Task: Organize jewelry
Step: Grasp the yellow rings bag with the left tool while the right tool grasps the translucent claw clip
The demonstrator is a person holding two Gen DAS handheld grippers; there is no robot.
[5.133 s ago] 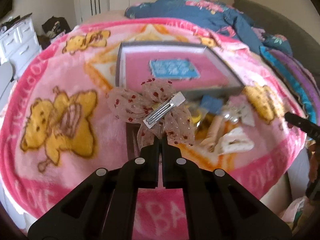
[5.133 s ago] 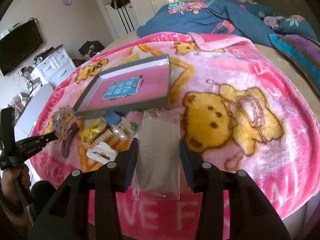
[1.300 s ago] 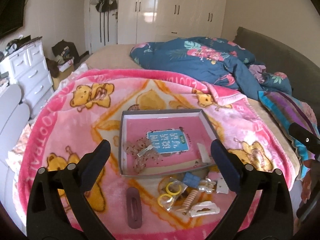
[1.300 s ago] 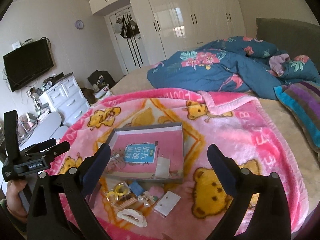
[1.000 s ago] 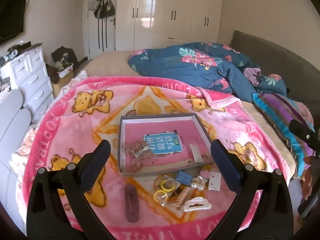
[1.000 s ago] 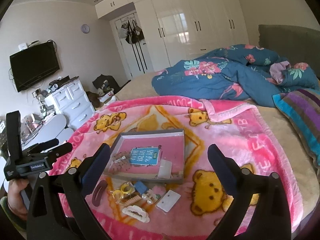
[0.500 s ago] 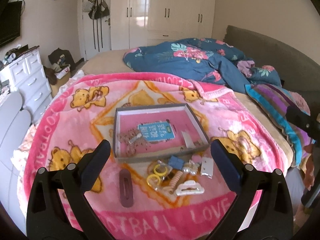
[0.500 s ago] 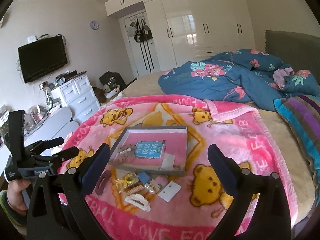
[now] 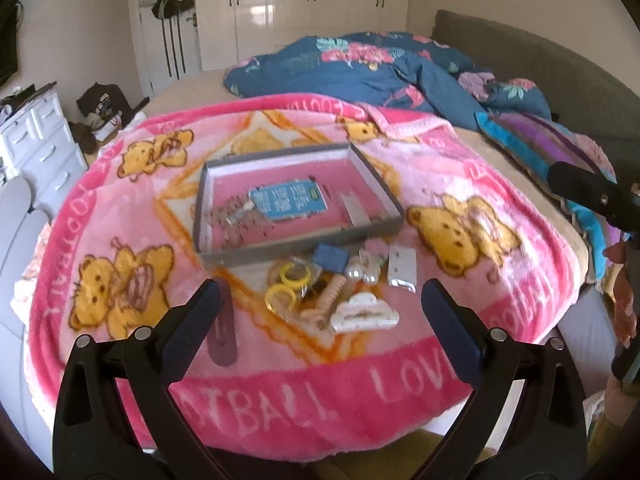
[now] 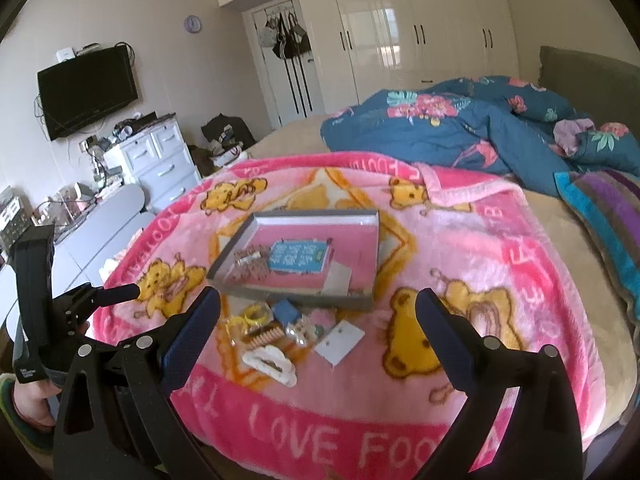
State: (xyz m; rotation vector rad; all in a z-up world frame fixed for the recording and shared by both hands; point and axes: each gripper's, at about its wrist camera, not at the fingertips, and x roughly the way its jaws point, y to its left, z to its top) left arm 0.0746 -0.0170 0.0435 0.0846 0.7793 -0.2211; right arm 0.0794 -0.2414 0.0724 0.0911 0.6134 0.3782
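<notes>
Two items now lie inside the grey tray (image 9: 298,242) that the grippers held about five seconds ago: the spotted gauze bow clip (image 9: 236,218), then pinched in the left gripper (image 9: 320,312), and the clear plastic sleeve (image 9: 354,210), then between the right gripper's (image 10: 318,316) fingers. Both grippers have since pulled well back from the bed and hang above its near edge with jaws spread wide and nothing in them. My reading is that two placements are done and the hands are resetting for the next pick.

What remains sits on the pink bear blanket (image 9: 132,208) just near of the tray's front wall: yellow rings (image 9: 290,280), a blue square piece (image 9: 330,258), a pearly cluster (image 9: 362,270), a small white card (image 9: 402,266), a beige spiral tie (image 9: 328,304), a white claw clip (image 9: 362,314) and, off to the left, a dark maroon snap clip (image 9: 224,332).

The tray lies with its long axis running left to right, turned slightly so its right end sits nearer. The maroon clip runs near to far, one end towards the left gripper, so those jaws could close across its width. The white claw clip lies left to right, nearest of the pile, and looks the easiest take for either side.
</notes>
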